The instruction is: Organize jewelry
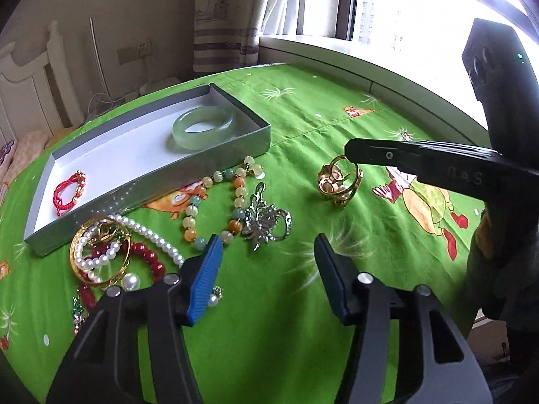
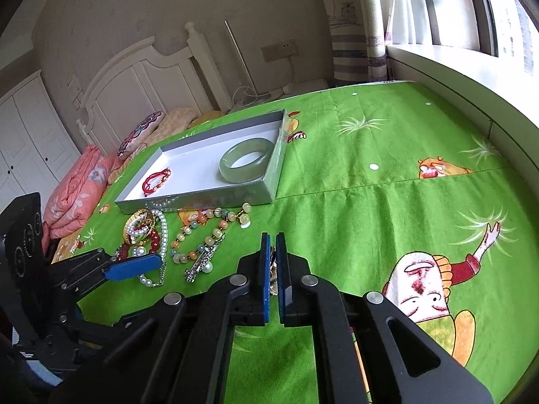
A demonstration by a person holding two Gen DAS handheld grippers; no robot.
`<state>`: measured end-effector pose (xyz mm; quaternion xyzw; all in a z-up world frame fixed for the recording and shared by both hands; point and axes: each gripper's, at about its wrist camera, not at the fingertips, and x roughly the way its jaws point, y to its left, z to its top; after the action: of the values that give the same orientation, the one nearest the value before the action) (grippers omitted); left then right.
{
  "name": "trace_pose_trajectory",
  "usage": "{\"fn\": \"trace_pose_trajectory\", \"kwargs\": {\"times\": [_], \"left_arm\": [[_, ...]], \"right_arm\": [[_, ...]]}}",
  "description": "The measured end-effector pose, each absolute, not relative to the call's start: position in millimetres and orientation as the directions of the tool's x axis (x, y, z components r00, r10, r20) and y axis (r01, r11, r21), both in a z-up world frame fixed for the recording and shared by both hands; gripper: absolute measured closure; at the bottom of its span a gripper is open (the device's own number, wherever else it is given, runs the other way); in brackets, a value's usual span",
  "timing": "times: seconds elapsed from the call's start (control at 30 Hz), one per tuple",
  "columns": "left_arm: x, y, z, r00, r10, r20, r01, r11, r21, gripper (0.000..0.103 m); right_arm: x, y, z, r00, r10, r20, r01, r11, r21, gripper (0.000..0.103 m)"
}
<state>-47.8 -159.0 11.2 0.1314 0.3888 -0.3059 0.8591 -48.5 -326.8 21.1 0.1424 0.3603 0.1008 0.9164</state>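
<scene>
A grey box (image 1: 262, 129) with a white floor holds a pale jade bangle (image 1: 202, 126) and a red cord bracelet (image 1: 69, 192). In front of it on the green bedspread lie a coloured bead necklace (image 1: 215, 202), a silver brooch (image 1: 266, 225) and a heap of pearls, a gold bangle and red beads (image 1: 101, 252). My left gripper (image 1: 267, 240) hangs open just short of the brooch, with nothing between its blue pads. To the right, my right gripper (image 1: 350, 151) is shut on a gold openwork ornament (image 1: 340, 181). In the right wrist view, gold shows between the closed pads (image 2: 284, 269).
A white window sill (image 1: 337, 57) borders the bed's far and right sides. A white headboard (image 2: 151, 77), pillows and a folded pink quilt (image 2: 74, 195) lie at the left end. Green bedspread (image 2: 370, 219) stretches right of the box.
</scene>
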Motion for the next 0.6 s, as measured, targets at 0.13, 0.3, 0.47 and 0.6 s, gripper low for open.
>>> {"fn": "trace_pose_trajectory", "kwargs": {"times": [0.13,0.3,0.47,0.6], "left_arm": [[-37.6,-176.3,3.9,0.504,-0.376,-0.778,0.633,0.774,0.036,0.071],[-35.1,-180.7,3.9,0.526,-0.357,-0.772,0.626,0.777,0.068,0.084],[-34.5,-157.3,20.9,0.535,-0.439,-0.722,0.595,0.803,-0.047,0.09],[-38.4,-131.5,34.3,0.532,-0.493,-0.688,0.578,0.805,-0.13,0.09]], "right_arm": [[-50.1,-331.7,20.4,0.718,0.289,-0.633,-0.07,0.935,0.348,0.094],[-51.0,-339.9,16.4,0.7,0.297,-0.649,-0.044,0.926,0.376,0.063],[-55.3,-334.0,17.0,0.687,0.299,-0.662,-0.072,0.935,0.347,0.028],[-48.8,-317.1,13.5,0.653,0.264,-0.71,-0.098,0.959,0.267,0.028]]}}
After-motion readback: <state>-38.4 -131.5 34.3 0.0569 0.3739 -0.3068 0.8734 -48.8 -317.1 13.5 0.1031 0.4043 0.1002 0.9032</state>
